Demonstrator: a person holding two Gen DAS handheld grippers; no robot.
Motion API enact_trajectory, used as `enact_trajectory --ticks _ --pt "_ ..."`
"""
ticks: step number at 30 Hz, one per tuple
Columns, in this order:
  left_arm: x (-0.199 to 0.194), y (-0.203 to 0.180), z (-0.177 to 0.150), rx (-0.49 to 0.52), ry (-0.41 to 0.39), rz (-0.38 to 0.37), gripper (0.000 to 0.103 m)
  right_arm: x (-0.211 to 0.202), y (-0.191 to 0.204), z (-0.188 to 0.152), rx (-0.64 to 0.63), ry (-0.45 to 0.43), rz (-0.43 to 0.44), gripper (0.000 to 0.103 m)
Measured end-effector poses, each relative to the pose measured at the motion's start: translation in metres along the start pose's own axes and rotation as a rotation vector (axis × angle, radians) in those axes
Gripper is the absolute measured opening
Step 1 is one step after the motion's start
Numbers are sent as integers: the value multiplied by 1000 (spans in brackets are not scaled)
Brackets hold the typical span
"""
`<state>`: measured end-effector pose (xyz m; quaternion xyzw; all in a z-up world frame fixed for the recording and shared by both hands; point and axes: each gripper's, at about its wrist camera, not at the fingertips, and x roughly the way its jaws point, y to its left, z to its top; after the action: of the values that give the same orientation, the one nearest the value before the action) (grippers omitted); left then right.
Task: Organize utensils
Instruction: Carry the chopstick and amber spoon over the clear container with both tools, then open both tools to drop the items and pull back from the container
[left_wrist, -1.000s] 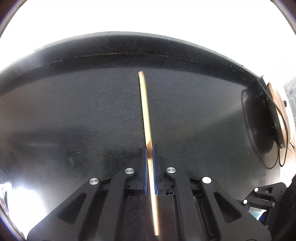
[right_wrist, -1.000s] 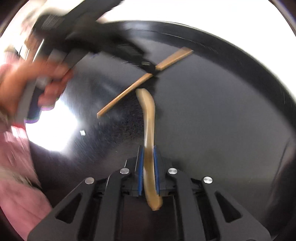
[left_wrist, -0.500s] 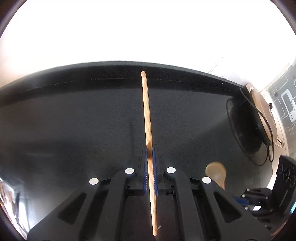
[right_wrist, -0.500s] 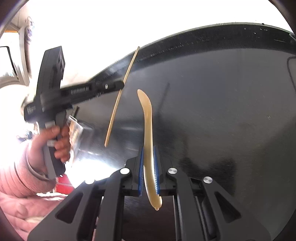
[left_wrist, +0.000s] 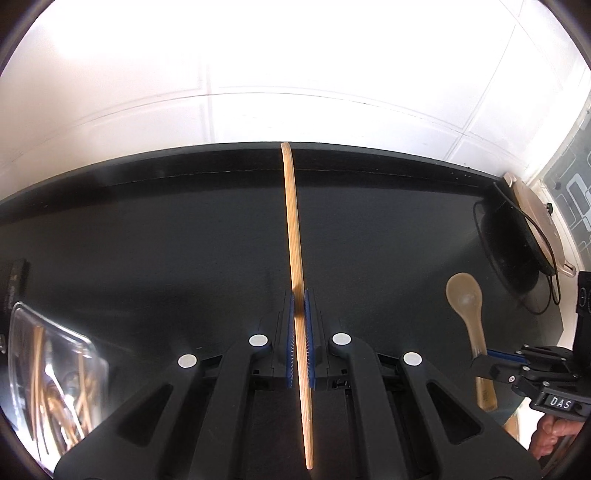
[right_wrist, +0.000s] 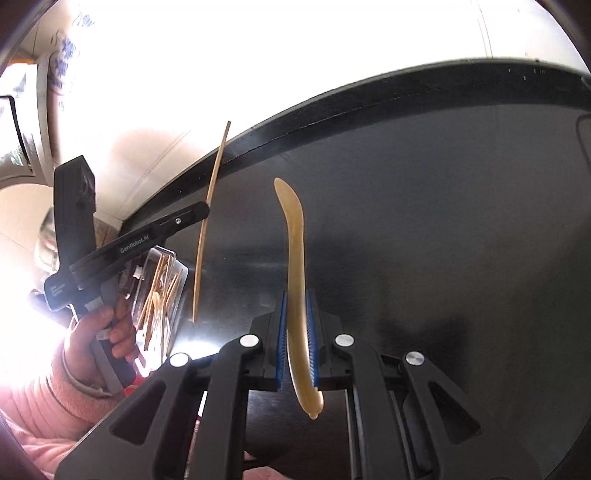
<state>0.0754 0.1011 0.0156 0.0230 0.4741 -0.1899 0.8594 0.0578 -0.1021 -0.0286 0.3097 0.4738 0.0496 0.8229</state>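
Left claw (left_wrist: 300, 306) clamps our thin wooden stick (left_wrist: 295, 236) at frame centre; right claw (right_wrist: 295, 310) grips our pale spoon (right_wrist: 295, 258). Beyond, lower left, our clear container (left_wrist: 51, 373) of utensils sits on the black bench (left_wrist: 166, 240).

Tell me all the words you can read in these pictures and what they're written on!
"DAS": white label on the black right gripper, seen from the left wrist.
"GenRobot.AI": white print along the black left gripper, seen from the right wrist.
Small white print on the left gripper's handle block: too blurred to read.
Faint mark on the pale curved spoon's handle end: unreadable.
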Motion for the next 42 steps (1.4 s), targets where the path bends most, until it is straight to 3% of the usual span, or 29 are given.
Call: enact_trajectory --ticks 4,12,22,27,30,42 --pt "-32 36 -16 31 -28 14 4 26 59 -8 -31 -5 -2 10" --pt "-89 121 -54 26 -34 33 4 86 172 -16 -69 -30 74 11" --pt "-111 228 -105 -31 45 153 4 147 240 -60 -95 36 -16 10" --pt "-102 241 -115 -35 58 167 4 147 262 -60 -103 21 20 11" --pt "-102 246 -117 -22 58 168 4 153 284 -79 -106 28 31 10" --pt "-101 253 -117 -7 73 148 4 166 300 -95 -85 45 27 10"
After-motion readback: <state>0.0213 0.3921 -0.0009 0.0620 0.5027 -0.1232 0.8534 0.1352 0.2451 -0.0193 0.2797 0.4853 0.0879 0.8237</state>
